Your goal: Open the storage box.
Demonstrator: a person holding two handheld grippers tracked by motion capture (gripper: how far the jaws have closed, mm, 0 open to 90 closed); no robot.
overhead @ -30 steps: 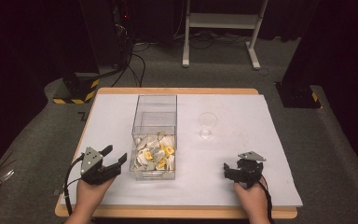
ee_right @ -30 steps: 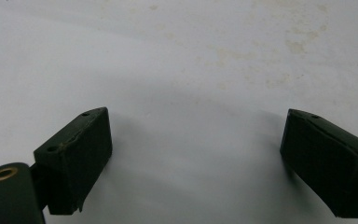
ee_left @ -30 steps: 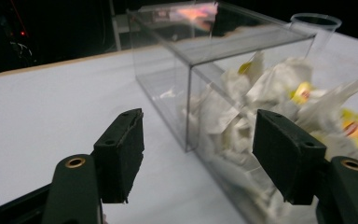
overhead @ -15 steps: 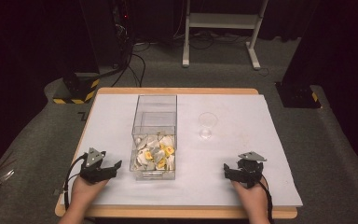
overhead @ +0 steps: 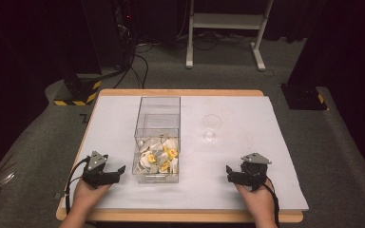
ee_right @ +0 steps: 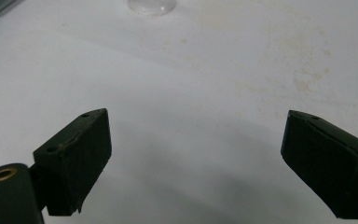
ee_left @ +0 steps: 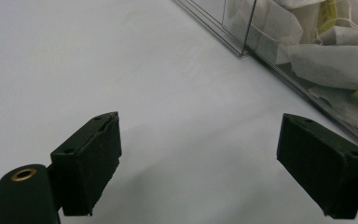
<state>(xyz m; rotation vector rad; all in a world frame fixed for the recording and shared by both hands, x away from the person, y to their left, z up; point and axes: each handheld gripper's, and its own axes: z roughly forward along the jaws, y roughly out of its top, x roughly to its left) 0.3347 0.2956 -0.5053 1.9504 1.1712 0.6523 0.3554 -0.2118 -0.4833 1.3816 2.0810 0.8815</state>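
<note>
A clear plastic box (overhead: 158, 138) stands left of the table's middle, its near end heaped with white and yellow tea bags (overhead: 158, 155). To its right stands a clear glass cup (overhead: 211, 127). My left gripper (overhead: 120, 171) rests low on the white cover just left of the box's near end; its jaws have just been opening and stand open with nothing between them. The left gripper view has the box corner (ee_left: 242, 51) and tea bags (ee_left: 331, 60) ahead on the right. My right gripper (overhead: 229, 172) sits open and empty at the near right, the cup's base (ee_right: 152, 6) far ahead.
The white cover (overhead: 237, 156) lies over a wooden table (overhead: 180, 216), with bare cover between the two grippers. Dark floor, cables and a white stand's legs (overhead: 223, 28) lie beyond the far edge.
My left gripper has come down onto the table and slid slightly left, away from the box, with its jaws spreading. The right gripper has stayed where it was.
</note>
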